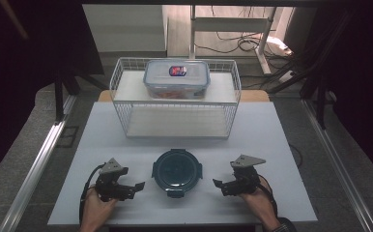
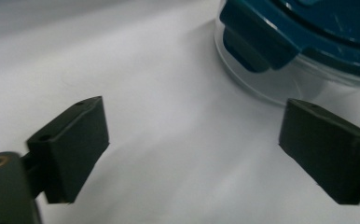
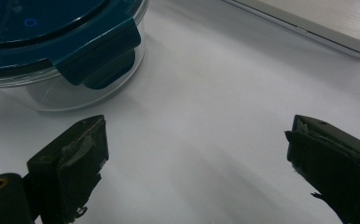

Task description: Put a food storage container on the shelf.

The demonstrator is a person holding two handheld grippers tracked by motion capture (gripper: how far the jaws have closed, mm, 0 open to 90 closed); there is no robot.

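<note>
Round teal-lidded container (image 1: 177, 172) sits between left gripper (image 1: 137, 186) and right gripper (image 1: 217, 184), both with jaws apart, equally near.

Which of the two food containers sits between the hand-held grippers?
The round container with the dark teal lid, on the white table at the front. The other, a rectangular clear-lidded box, sits farther back in the white wire basket.

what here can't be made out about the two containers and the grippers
- Round container: its contents; the dark teal lid covers them in the high view, and both gripper views cut it off at the top edge.
- Rectangular container in the wire basket: label too small to read, reddish contents blurred.
- Left gripper and right gripper: both open, but the bottom edges cut their bodies off.
</note>
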